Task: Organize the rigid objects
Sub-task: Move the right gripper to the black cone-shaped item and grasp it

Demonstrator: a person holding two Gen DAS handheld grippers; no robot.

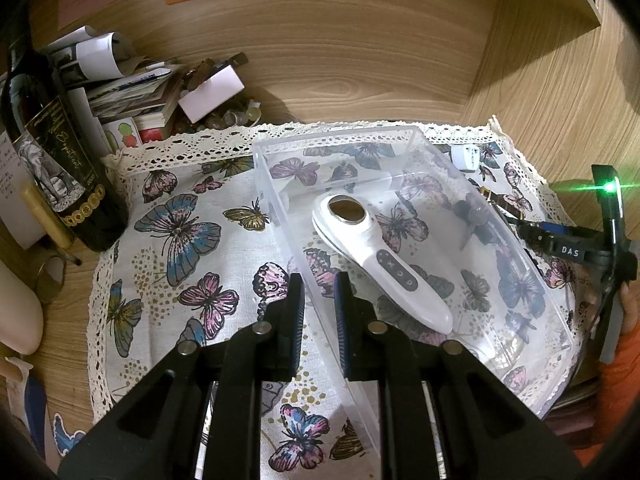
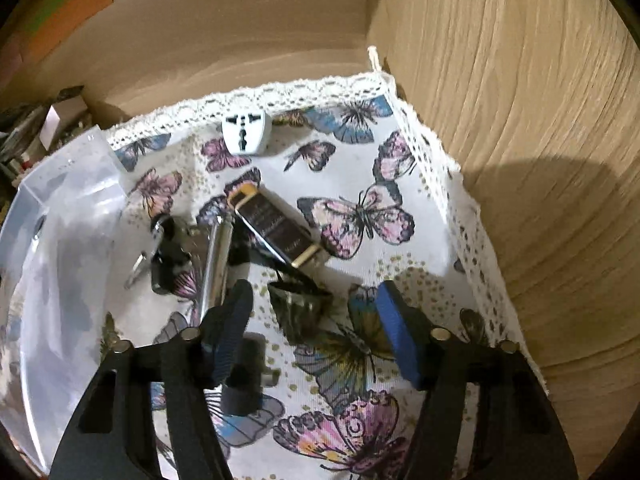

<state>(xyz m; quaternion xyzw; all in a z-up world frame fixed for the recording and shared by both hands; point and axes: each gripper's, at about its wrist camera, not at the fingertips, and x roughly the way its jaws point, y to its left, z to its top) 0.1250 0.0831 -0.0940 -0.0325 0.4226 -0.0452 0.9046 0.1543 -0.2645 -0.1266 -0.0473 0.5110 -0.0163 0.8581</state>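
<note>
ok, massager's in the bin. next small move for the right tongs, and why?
Probably lower the open right tongs onto the black binder clip just ahead between the fingers. It lies on the cloth outside the clear bin, closest of the loose items.

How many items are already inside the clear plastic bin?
1: a white handheld device with a round metal head lies diagonally on the floor of the clear plastic bin. Nothing else shows through its walls, though the near end is partly hidden by the left gripper.
</note>
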